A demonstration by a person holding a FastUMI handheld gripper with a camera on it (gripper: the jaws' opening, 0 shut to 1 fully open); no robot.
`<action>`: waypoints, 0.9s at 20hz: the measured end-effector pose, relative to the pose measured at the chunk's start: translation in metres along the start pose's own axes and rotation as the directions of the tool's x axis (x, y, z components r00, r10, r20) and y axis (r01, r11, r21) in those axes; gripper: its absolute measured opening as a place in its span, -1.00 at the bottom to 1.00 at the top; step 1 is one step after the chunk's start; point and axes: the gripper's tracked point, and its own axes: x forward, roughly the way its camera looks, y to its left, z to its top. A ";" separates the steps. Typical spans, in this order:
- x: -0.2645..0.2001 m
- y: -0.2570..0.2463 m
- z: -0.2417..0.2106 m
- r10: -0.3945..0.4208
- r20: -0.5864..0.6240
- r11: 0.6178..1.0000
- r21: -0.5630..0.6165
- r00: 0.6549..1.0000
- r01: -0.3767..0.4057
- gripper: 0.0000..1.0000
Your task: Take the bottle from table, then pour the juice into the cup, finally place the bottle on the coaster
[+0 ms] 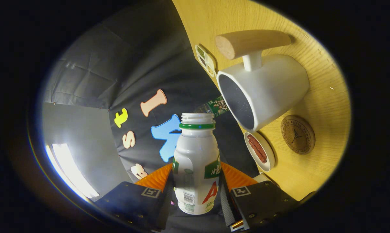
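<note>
Claw (196,189) clamped on uncapped juice bottle (196,168); tipped so its mouth nears the white cup (263,92) just ahead; coaster (297,134) waits beyond.

One bottle (196,168) pinched in the hand-held gripper (196,191), beyond it one white cup (269,90), with one cork coaster (297,134) and one small dish (259,151) beside the cup.

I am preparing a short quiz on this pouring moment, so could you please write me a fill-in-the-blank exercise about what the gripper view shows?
1. The gripper is shut on the white ____.
2. The bottle has no ____ on its open mouth.
3. The white cup has a ____ handle.
4. The round cork coaster lies on the table beside the ____.

Missing words: bottle; cap; wooden; cup
</note>
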 end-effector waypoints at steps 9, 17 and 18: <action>0.002 0.003 -0.003 0.014 -0.010 0.999 -0.047 1.000 -0.015 0.30; -0.010 -0.007 -0.013 0.013 -0.045 0.993 -0.119 0.999 -0.018 0.30; -0.008 -0.005 -0.016 0.012 -0.052 0.990 -0.140 0.999 -0.019 0.30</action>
